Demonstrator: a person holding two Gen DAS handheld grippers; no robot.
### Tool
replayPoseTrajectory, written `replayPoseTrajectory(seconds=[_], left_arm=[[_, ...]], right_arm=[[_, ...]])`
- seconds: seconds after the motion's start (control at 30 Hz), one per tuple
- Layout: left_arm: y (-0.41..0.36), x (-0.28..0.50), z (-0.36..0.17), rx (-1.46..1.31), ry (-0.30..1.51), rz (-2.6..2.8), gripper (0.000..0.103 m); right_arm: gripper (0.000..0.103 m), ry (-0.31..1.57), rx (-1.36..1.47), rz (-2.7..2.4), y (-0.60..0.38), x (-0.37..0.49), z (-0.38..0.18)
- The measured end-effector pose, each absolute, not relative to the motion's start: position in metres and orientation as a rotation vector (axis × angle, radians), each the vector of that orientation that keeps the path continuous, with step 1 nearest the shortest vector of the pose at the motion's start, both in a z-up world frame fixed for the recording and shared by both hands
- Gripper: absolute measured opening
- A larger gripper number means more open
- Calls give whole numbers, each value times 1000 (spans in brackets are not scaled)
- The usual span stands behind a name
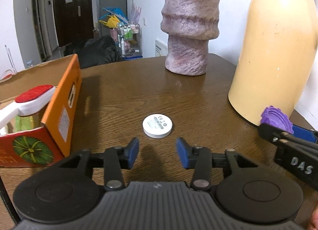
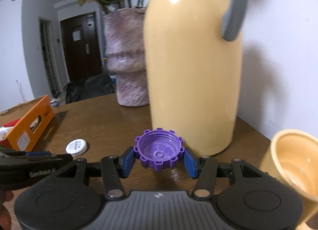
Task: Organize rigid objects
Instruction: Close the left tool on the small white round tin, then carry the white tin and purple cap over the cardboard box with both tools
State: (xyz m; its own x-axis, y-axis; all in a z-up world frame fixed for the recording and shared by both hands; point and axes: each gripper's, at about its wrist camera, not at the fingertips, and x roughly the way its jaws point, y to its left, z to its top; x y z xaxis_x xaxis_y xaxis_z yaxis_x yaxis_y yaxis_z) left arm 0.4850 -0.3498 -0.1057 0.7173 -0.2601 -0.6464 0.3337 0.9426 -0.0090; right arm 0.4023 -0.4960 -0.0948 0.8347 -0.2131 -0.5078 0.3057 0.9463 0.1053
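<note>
While the right gripper (image 2: 159, 159) clamped the purple cap (image 2: 159, 150), the left gripper (image 1: 157, 151) hung spread.
Its blue pads stood just short of the white disc (image 1: 157, 125); bare table (image 1: 123, 91) lay between orange box (image 1: 65, 99) and yellow flask (image 1: 276, 51).

Ahead of the black left gripper (image 1: 157, 153) with its blue pads (image 1: 132, 152) lies a white disc (image 1: 157, 125) printed with grey markings, on a brown wood-grain table (image 1: 123, 99). To its left, an orange box (image 1: 65, 99) shows a green striped squash picture. The right gripper (image 2: 159, 159) carries a purple cap (image 2: 159, 150); beyond it stand a cream-yellow flask (image 2: 190, 67) and a mottled mauve vase (image 2: 127, 57).
</note>
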Motion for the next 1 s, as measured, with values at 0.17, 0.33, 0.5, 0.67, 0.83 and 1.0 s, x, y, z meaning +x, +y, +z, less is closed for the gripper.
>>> replayPoseTrajectory(seconds=[0.17,0.33,0.5,0.67,0.83,1.0], left_arm=[[-355,499,-109,129,698,-320,55],[-360,514,-114,136,720,-330,62],[-366,524,-116,150,725,-357,41],[-363,521,-114,146,723,-368,40],[-358,514,-109,139,698,-354,40],[-350,501,-104,140,674,-349,40]], right_arm=[[51,499,223,-331,-501,394,-93],[51,500,217,-365,-500,396,-95],[51,499,226,-398,-503,398,-96],[51,500,230,-418,-504,398,-97],[51,493,234,-420,-503,394,-96],[51,490,233,-410,-498,392,-95]])
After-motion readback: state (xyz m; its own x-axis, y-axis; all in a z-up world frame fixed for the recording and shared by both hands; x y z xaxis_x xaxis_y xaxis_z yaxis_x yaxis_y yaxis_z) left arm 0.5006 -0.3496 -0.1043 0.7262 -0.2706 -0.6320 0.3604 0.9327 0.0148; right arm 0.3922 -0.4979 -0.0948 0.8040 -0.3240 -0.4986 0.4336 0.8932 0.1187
